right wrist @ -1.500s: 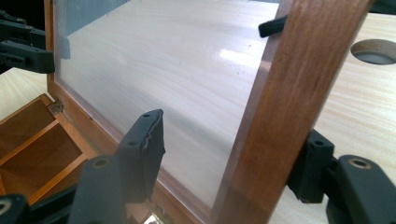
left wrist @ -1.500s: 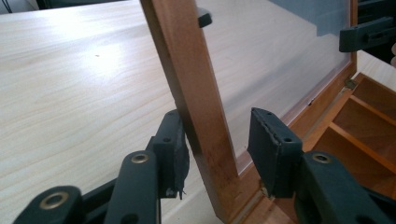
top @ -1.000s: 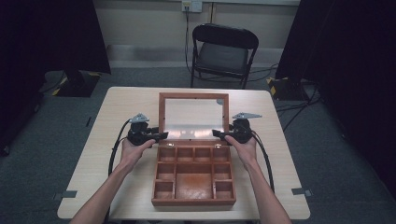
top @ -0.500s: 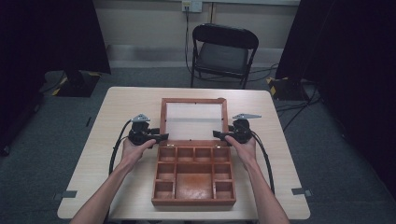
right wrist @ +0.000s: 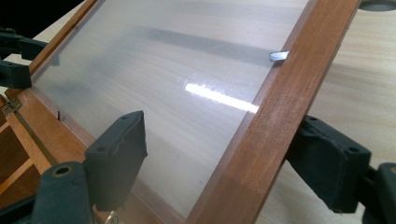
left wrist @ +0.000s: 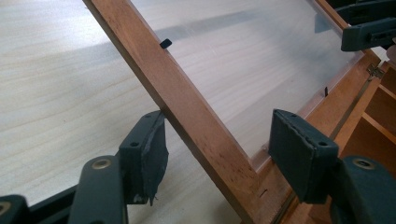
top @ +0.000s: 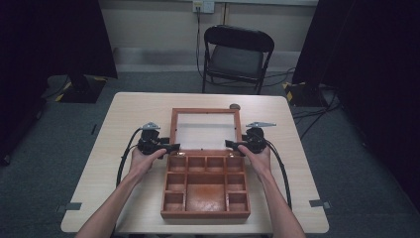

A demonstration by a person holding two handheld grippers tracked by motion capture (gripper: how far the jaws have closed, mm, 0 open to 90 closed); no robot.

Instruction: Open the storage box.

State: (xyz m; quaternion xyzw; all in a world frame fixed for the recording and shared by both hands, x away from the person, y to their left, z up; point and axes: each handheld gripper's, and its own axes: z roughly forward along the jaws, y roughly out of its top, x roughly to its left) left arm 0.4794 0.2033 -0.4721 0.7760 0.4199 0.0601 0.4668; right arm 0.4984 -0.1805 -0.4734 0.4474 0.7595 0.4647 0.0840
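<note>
Wooden box (top: 205, 191) at table (top: 99, 178) center, glazed lid (top: 205, 130) swung back, nearly flat. L gripper (left wrist: 215, 144) jaws spread around lid's side rail, only outer pad touching; R gripper (right wrist: 219, 158) same. Risk: no clamp, lid slips and drops, strains hinges, cracks pane.

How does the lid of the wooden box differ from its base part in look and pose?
The lid holds one clear pane in a wooden frame; the base is split by wooden walls into many compartments. The lid is swung open behind the hinges and seems tilted back; the base lies flat on the table. Each side rail of the lid sits between the jaws of the left gripper or right gripper; the base is not gripped. Both are the same reddish-brown wood.
</note>
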